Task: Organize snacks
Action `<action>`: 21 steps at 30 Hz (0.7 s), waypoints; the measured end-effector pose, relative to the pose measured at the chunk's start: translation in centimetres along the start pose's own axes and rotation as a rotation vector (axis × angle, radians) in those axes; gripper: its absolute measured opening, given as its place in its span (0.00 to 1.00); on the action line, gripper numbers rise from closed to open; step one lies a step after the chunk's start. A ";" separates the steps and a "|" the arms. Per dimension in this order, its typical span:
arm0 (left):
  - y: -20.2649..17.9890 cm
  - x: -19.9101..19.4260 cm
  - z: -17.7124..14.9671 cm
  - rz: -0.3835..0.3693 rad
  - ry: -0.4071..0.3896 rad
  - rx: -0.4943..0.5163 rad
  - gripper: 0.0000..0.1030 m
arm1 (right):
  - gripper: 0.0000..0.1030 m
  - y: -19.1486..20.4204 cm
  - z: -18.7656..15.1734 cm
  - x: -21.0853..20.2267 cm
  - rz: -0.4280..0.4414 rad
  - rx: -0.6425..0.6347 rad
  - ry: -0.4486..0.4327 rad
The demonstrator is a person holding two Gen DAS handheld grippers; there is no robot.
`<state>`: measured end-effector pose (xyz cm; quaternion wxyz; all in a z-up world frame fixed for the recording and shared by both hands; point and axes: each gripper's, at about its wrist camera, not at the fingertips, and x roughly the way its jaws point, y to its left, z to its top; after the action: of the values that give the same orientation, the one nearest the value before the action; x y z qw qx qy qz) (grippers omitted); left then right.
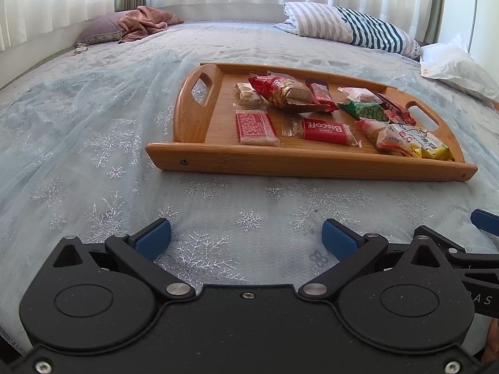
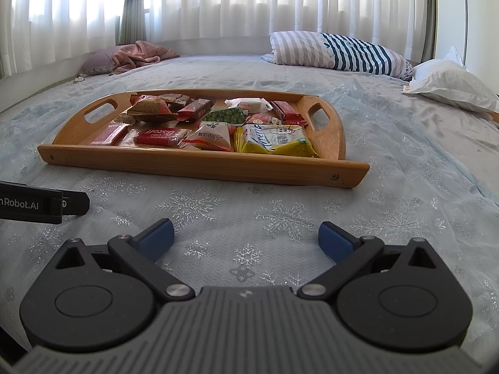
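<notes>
A wooden tray (image 1: pixel 312 160) with two handles lies on the bed and holds several snack packets. Among them are a red Biscoff packet (image 1: pixel 326 131), a green pea packet (image 1: pixel 363 110), a yellow packet (image 1: pixel 414 145) and a red flat bar (image 1: pixel 255 126). The tray (image 2: pixel 202 165) also shows in the right wrist view, with the Biscoff packet (image 2: pixel 159 136) and yellow packet (image 2: pixel 277 140). My left gripper (image 1: pixel 246 238) is open and empty, short of the tray's near rim. My right gripper (image 2: pixel 246 237) is open and empty, also short of the tray.
The bed has a pale blue snowflake cover (image 1: pixel 93 143). A striped pillow (image 1: pixel 352 28), a white pillow (image 1: pixel 455 68) and a purple pillow with a pink cloth (image 1: pixel 124 26) lie at the far side. The left gripper's body (image 2: pixel 43 202) shows at the left edge.
</notes>
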<state>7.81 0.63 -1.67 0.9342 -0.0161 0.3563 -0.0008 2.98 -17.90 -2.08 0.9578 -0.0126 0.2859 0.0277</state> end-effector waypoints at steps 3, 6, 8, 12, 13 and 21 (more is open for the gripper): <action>0.1 0.0 0.0 -0.001 0.002 -0.003 1.00 | 1.00 0.0 0.0 0.0 0.000 0.000 0.000; 0.1 -0.1 0.0 -0.001 0.002 -0.003 1.00 | 1.00 0.0 0.0 0.0 0.000 0.000 0.000; 0.1 -0.1 0.0 -0.001 0.002 -0.001 1.00 | 1.00 0.0 0.0 0.0 0.000 0.000 0.000; 0.1 -0.1 0.0 -0.002 0.003 -0.003 1.00 | 1.00 0.0 0.0 0.0 0.000 -0.001 0.001; 0.2 -0.1 0.0 -0.002 0.003 -0.003 1.00 | 1.00 0.0 0.0 0.0 0.000 -0.001 0.001; 0.2 0.0 0.0 -0.003 0.003 0.004 1.00 | 1.00 0.0 0.0 0.0 0.000 -0.001 0.001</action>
<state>7.76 0.84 -1.70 0.9337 -0.0148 0.3577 -0.0031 3.01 -17.91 -2.05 0.9577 -0.0129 0.2862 0.0279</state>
